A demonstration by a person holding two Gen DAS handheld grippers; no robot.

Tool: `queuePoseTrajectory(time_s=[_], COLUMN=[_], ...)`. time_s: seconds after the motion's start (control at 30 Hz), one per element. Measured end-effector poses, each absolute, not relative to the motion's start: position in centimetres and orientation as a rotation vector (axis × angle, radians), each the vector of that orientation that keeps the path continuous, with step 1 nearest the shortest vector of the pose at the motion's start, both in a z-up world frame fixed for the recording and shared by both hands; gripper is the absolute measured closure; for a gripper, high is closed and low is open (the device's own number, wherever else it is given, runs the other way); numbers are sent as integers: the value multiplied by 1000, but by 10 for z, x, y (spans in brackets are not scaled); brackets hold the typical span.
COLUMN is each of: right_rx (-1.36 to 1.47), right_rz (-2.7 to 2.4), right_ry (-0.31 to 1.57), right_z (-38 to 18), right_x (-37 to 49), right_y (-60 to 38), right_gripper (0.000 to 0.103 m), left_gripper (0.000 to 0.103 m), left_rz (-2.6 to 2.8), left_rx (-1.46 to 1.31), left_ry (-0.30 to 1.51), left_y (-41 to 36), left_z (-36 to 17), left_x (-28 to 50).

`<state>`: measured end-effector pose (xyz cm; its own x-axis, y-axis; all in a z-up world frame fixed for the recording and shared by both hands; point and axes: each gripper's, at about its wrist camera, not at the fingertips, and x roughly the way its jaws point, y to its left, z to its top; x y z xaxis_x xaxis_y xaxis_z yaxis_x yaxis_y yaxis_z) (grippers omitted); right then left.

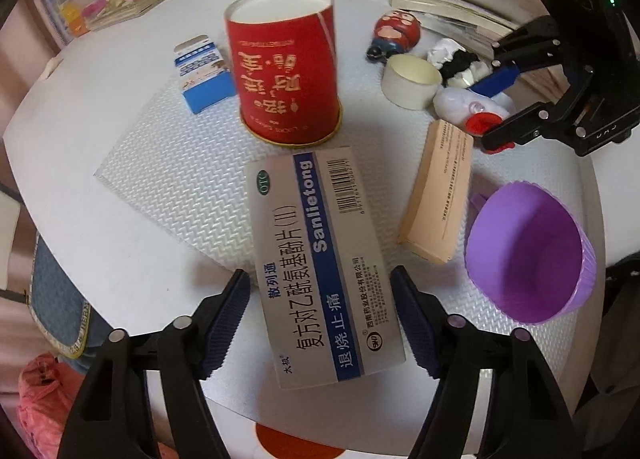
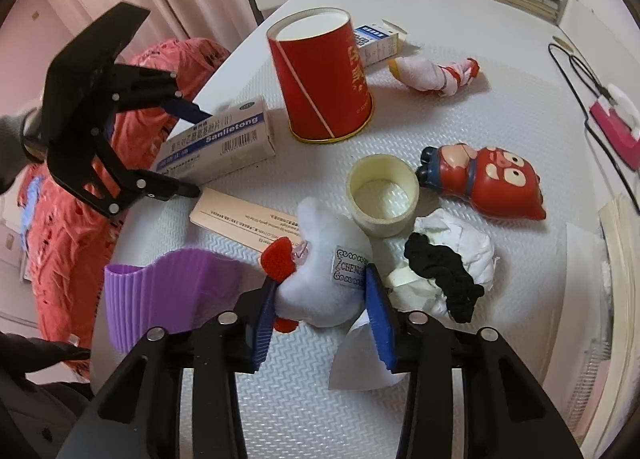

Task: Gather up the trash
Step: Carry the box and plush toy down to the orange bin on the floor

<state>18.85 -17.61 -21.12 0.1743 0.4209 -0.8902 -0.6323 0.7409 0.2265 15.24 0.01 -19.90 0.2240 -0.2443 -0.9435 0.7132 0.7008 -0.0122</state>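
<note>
Left wrist view: my left gripper (image 1: 320, 323) straddles the grey medicine box (image 1: 320, 267) lying just in front of the red tube (image 1: 286, 71); the pads sit either side, not yet pressing. Light, stiff cardboard, I judge, best pinched across its narrow sides.

Right wrist view: my right gripper (image 2: 320, 317) is clamped on the white plush toy (image 2: 324, 279), which lies beside the purple cup (image 2: 168, 291) on the surface (image 2: 480, 119). Soft, it squashes, so grip its middle.
</note>
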Motion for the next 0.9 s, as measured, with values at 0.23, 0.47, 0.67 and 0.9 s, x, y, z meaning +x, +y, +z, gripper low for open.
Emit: queuePoseTrajectory(time_s=[0.23, 0.47, 0.67, 0.9], right_rx=[-196, -169, -167, -193], right_rz=[765, 800, 841, 941], right_ry=[1156, 1124, 1100, 1066], right_z=[-204, -181, -156, -125], right_x=[181, 171, 156, 136], right_y=[-183, -194, -200, -170], right_gripper=[66, 66, 66, 66], left_gripper=[44, 44, 44, 44], left_rz=[-676, -654, -643, -594], left_rx=[472, 455, 446, 387], left_ry=[1188, 1165, 1128, 1061], left_y=[3, -4, 8, 18], left_z=[-193, -175, -143, -110], left_x=[146, 133, 118, 82])
